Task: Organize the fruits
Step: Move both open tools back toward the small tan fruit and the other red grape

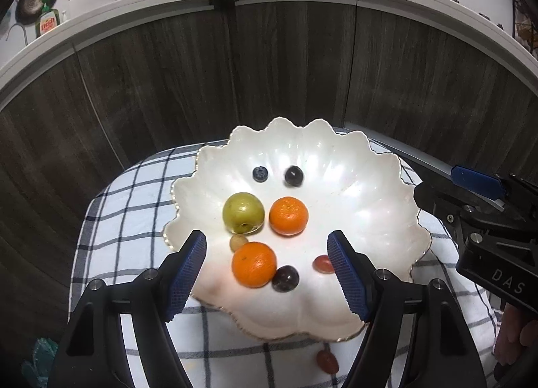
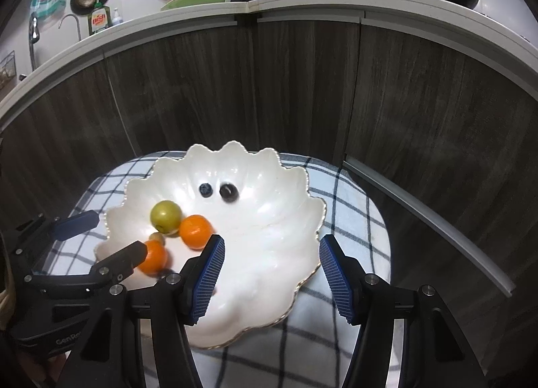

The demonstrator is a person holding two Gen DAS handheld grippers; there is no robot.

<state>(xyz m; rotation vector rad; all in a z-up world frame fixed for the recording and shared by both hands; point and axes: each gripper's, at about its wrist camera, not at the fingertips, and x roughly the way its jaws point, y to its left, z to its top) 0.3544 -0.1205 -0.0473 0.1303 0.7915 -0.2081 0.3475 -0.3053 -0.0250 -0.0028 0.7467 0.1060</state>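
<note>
Checked cloth [image 1: 111,206]: white with dark grid lines, spread beneath both sets of jaws and under the bowl

Scalloped bowl [image 1: 380,186]: white, pearly, gilt-edged rim; lies on the cloth, directly ahead of and partly under both grippers

Left gripper [image 1: 267,277]: jaws apart, blue ribbed pads clear of everything, nothing clamped; poised over the near part of the bowl. Seen from the right wrist view it enters at the left edge, one finger crossing in front of an orange

Right gripper [image 2: 271,275]: jaws apart, nothing between the pads but bare bowl floor and rim; poised over the near right part of the bowl

Green fruit [image 1: 242,212]: round, yellow-green, in the bowl just beyond the left jaw of the left gripper

Far orange [image 1: 288,216]: in the bowl, beside the green fruit, ahead of the gap in the left jaws

Near orange [image 1: 254,264]: in the bowl, lying in the gap of the left jaws, touching neither pad

Dark grape [image 1: 285,279]: touching the near orange, within the same gap

Second dark grape [image 1: 294,175] and blueberry [image 1: 260,173]: side by side, apart, far in the bowl beyond both grippers

Red grape [image 1: 323,263]: in the bowl, partly hidden behind the right pad of the left gripper

Second red grape [image 1: 327,361]: on the cloth, outside the bowl rim, nearer than the pads

Small tan fruit [image 1: 238,242]: between green fruit and near orange
</note>
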